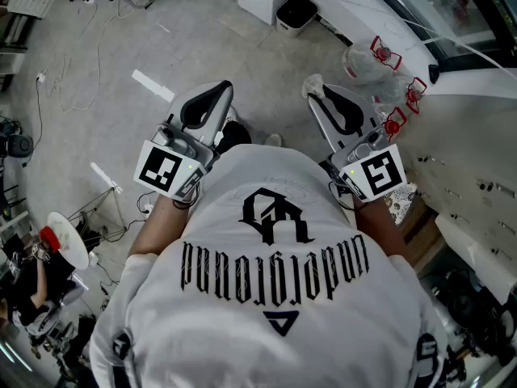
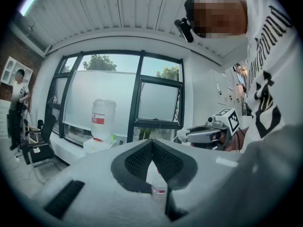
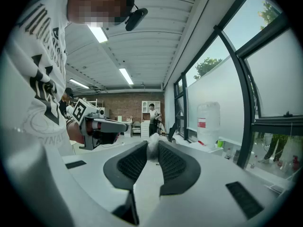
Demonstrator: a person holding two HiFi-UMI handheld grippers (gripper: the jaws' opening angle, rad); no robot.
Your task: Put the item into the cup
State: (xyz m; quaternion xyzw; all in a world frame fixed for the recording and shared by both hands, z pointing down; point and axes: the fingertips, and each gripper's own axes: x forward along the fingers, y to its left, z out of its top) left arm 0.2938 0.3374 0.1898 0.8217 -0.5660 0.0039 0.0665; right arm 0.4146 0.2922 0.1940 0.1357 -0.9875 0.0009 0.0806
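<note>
I stand over a grey floor with both grippers held out level in front of my white T-shirt. My right gripper (image 1: 317,90) (image 3: 152,148) is shut on a small crumpled white item (image 3: 152,144), which sticks out at its tips (image 1: 312,82). The left gripper view shows that same gripper from the side, white item (image 2: 181,135) at its nose. My left gripper (image 1: 216,95) (image 2: 151,144) has its jaws touching at the tips, nothing held. A small red-banded bottle (image 2: 159,189) shows behind its jaw gap. I cannot pick out a cup.
A water jug on a dispenser (image 2: 103,119) (image 3: 208,122) stands by the windows. On the floor ahead are a black bin (image 1: 296,10) and a clear bag with red-capped things (image 1: 380,59). A white counter (image 1: 477,176) runs along my right. Another person (image 2: 19,93) stands far left.
</note>
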